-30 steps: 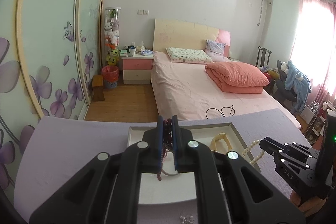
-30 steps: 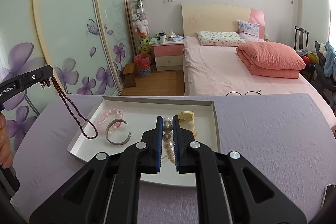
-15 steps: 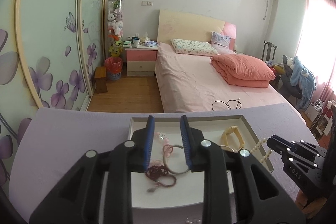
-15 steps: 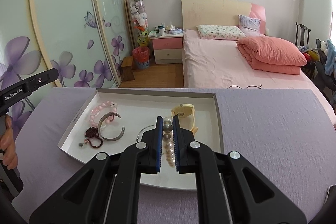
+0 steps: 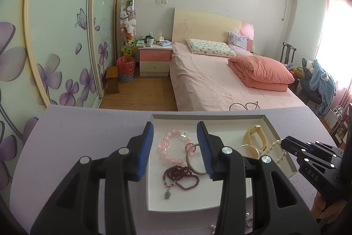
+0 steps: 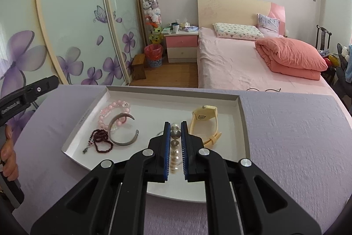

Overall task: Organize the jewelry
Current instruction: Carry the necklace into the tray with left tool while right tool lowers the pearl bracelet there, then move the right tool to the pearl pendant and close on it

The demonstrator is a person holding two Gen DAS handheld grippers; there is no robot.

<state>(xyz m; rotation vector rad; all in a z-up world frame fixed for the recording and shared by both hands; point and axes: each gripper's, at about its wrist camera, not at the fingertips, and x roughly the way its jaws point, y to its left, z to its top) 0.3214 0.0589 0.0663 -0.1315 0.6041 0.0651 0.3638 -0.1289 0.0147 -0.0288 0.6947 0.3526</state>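
One white rectangular tray holds one dark-red bead necklace near its left edge. The empty left gripper gapes; the right gripper clamps one glossy pearl strand.

Black left gripper, blue ribbed pads (silver screws), possibly bare-skinned hand

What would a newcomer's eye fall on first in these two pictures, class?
Probably the right gripper, shut on a pearl strand above the white tray. Next, the left gripper hangs open over the tray's left side, where a dark red bead necklace lies beside a pink bead bracelet.
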